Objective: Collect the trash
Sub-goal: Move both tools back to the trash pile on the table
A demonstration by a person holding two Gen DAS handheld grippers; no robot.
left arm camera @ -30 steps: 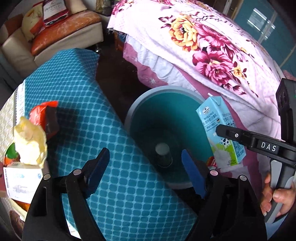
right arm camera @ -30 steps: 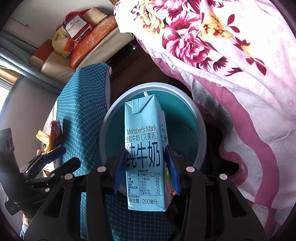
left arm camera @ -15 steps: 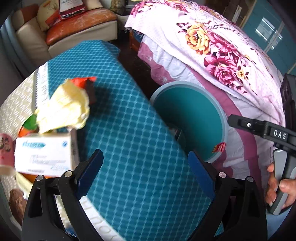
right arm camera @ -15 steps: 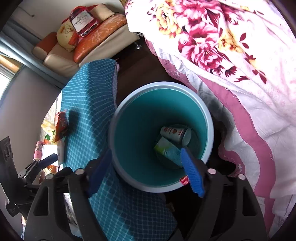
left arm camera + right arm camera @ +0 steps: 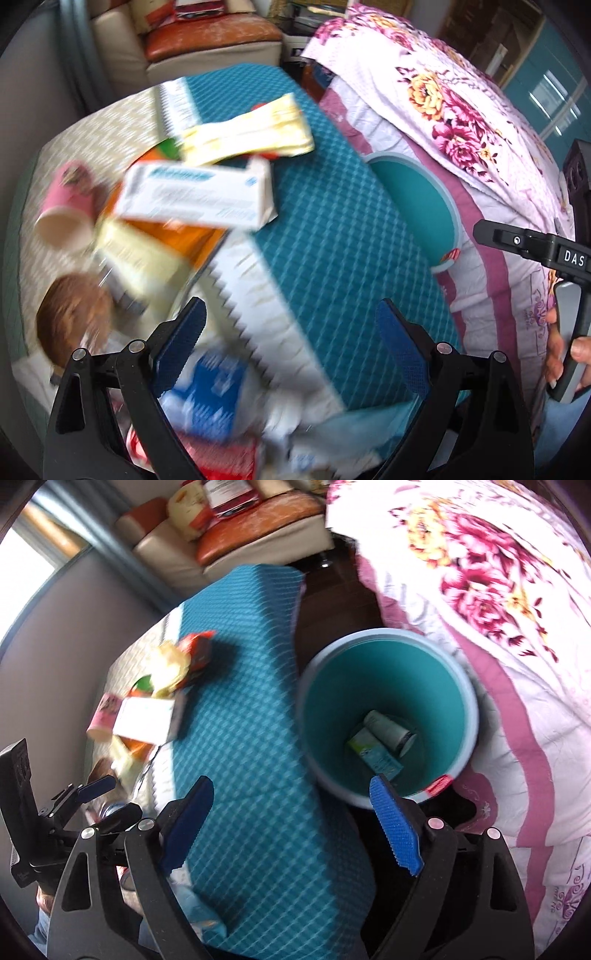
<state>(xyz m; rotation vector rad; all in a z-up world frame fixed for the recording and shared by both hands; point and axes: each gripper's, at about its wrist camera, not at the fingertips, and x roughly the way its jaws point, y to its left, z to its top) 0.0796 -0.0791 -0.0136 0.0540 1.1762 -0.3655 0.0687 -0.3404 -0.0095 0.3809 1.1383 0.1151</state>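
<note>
- The left gripper [image 5: 288,347] has its jaws wide apart and holds nothing; it hangs over the near edge of the table [image 5: 332,236], facing a blurred heap of trash.
- The right gripper [image 5: 291,823] also has its jaws apart and empty, between the table and the teal bin [image 5: 321,716].
- In the bin lie a milk carton [image 5: 376,755] and a cup [image 5: 388,731], touching each other on the bottom.
- On the table, the white box [image 5: 195,195] lies on an orange packet [image 5: 173,240], with a yellow wrapper [image 5: 251,133] just behind it and a pink paper cup [image 5: 66,210] tipped at its left.
- Risk: the heap overlaps, so closing on the box could drag the wrapper or roll the cup off the far left edge.
- Risk: the blur suggests fast motion; a hurried grasp may pinch only a corner and drop the box short of the bin.
</note>
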